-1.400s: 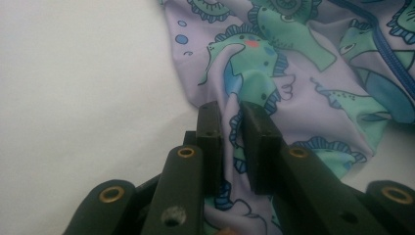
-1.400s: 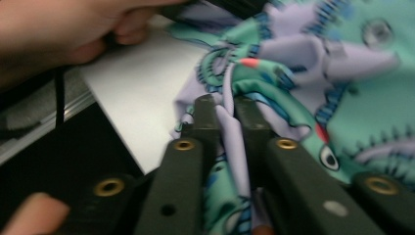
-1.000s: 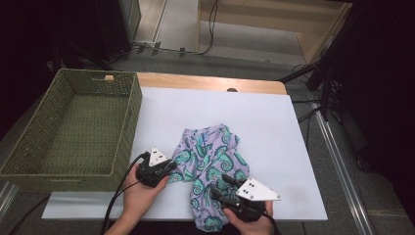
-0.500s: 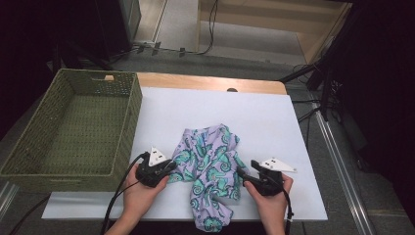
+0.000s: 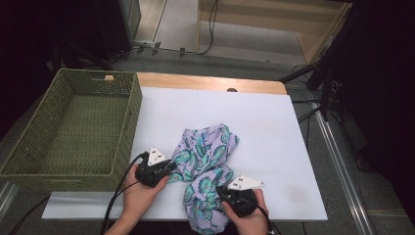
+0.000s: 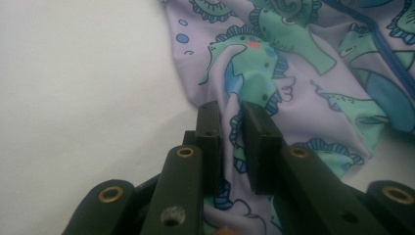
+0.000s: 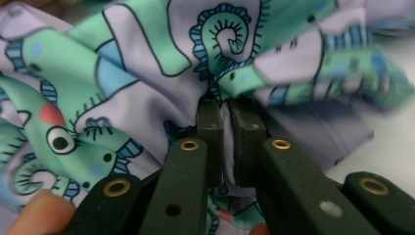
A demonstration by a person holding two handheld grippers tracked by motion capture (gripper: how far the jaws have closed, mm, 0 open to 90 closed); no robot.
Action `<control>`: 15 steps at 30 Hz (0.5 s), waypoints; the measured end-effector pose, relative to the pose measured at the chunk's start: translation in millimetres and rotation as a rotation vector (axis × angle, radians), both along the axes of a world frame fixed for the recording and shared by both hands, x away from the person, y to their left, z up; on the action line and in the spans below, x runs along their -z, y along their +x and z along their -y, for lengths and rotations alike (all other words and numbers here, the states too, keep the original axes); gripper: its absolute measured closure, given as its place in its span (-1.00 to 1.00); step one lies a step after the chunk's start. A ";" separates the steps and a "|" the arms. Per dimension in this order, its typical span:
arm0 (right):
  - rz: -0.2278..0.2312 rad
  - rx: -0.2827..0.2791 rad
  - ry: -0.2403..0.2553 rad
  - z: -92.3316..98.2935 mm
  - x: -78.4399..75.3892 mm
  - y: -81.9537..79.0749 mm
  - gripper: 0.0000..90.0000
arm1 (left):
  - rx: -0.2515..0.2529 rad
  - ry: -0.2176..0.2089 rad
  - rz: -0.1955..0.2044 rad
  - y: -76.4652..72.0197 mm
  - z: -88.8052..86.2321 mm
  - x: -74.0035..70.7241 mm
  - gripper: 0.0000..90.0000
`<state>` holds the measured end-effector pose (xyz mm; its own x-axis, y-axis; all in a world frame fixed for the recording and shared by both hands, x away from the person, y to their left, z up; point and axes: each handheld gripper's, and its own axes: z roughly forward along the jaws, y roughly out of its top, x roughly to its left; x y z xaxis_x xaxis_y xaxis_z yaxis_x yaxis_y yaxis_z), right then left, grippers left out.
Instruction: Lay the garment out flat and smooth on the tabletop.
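Two sets of tongs are on the cloth as I look down from the high view. My left tongs (image 5: pixel 169 169) sit at the left edge of the crumpled lilac fabric printed with teal seahorses (image 5: pixel 208 152), and my right tongs (image 5: pixel 226 192) are at its lower part, close to the near edge of the white surface (image 5: pixel 274 122).

In the left gripper view my left tongs (image 6: pixel 230 122) are clamped on a fold of the fabric (image 6: pixel 293 73); the pads stand close together with a ridge of cloth pinched between them, and bare white surface (image 6: pixel 73 73) lies to the side of it.

In the right gripper view my right tongs (image 7: pixel 227 115) have just been closing, and a bunched pleat of the fabric (image 7: pixel 147 63) is now squeezed between the pads, with almost no gap left. A fingertip (image 7: pixel 36 210) shows at the lower left corner of that view. The far right of that picture is blurred, so I think that is more of the same cloth lying loose, but I cannot be sure.

The fabric lies in a heap in the near middle of the surface, its lowest fold reaching the near edge between my hands. A green woven rectangular basket (image 5: pixel 29 156) stands at the left, just beside the surface and apart from the cloth.
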<state>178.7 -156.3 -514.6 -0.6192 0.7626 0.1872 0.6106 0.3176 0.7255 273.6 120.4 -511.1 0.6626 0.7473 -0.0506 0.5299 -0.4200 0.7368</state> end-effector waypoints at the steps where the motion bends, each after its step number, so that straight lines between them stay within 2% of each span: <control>1: 0.002 -0.025 0.006 -4.3 -1.3 -3.2 0.80 | -0.001 -0.003 -0.002 0.1 -0.2 0.1 0.73; 4: 0.029 -0.044 0.020 -6.4 -7.7 -9.5 0.36 | -0.001 -0.004 -0.004 0.3 -0.4 0.0 0.73; 6: 0.060 -0.028 0.057 2.8 -14.3 -12.5 0.14 | -0.002 -0.007 -0.006 0.5 -0.7 0.1 0.73; 7: 0.068 -0.017 0.073 7.1 -17.0 -13.5 0.09 | -0.001 -0.007 -0.007 0.7 -0.8 0.1 0.73; 8: 0.086 -0.001 0.109 15.1 -21.7 -14.5 0.06 | -0.002 -0.009 -0.008 0.7 -0.7 0.1 0.73; 11: 0.137 0.052 0.159 34.9 -32.6 -14.5 0.01 | -0.001 -0.011 -0.011 1.0 -1.0 0.0 0.73; 13: 0.171 0.097 0.176 47.4 -38.2 -12.4 0.00 | 0.001 -0.011 -0.014 1.5 -1.8 0.0 0.73; 15: 0.183 0.144 0.180 56.1 -41.7 -7.3 0.01 | 0.000 -0.012 -0.015 1.6 -1.8 0.0 0.74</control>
<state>171.4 -212.4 -472.9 -0.5433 0.8095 0.2226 0.4939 0.0937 0.8645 275.2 122.2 -511.1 0.6615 0.7467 -0.0695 0.5410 -0.4110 0.7338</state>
